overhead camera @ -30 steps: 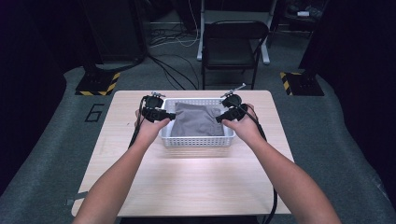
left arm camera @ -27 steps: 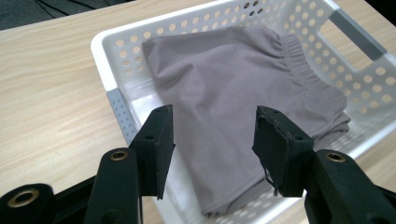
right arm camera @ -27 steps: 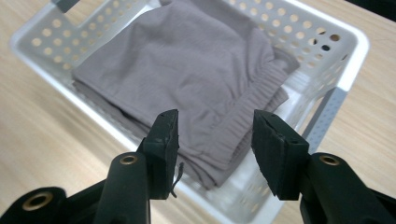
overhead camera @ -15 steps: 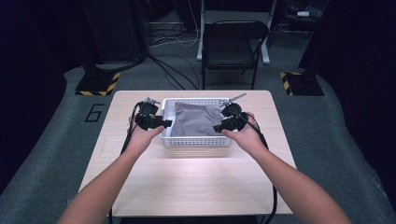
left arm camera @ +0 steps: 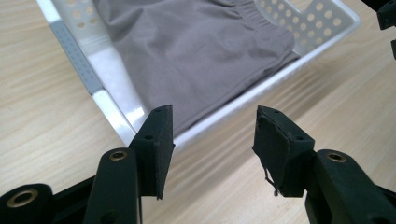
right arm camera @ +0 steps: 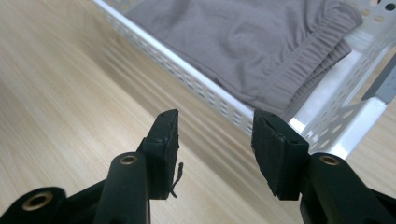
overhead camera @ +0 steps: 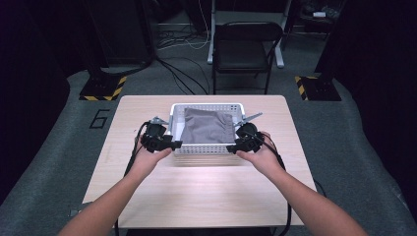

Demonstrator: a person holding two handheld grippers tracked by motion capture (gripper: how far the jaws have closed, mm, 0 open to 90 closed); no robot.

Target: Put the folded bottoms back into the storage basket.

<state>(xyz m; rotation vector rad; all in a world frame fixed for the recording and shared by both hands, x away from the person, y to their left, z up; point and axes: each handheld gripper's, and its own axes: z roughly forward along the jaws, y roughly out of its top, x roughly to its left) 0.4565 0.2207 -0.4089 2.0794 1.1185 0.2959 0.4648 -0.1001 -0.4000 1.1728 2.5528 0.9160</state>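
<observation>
A white perforated basket [overhead camera: 175,114] stands at the middle of the wooden table [overhead camera: 206,196], with a folded grey cloth [overhead camera: 206,125] lying in it. My left gripper [overhead camera: 173,144] hovers at the basket's near left corner. In the left gripper view its jaws [left arm camera: 212,135] stand open and bare, aimed at the basket rim [left arm camera: 74,51] and the cloth [left arm camera: 196,51]. My right gripper [overhead camera: 233,146] is at the near right corner. Its own view shows it open [right arm camera: 215,140] with nothing between the pads, just short of the basket wall [right arm camera: 187,70] and the cloth's elastic edge [right arm camera: 308,60].
Bare wood stretches from the basket to the table's near edge. A black folding chair [overhead camera: 248,49] stands behind the table, with cables on the floor and yellow-striped stand bases at both sides. The right gripper's tip [left arm camera: 387,18] peeks into the left gripper view's top right corner.
Both hands have drawn back toward the person, from the basket's two sides to its near corners, and sunk a little. The basket and cloth have stayed put.
</observation>
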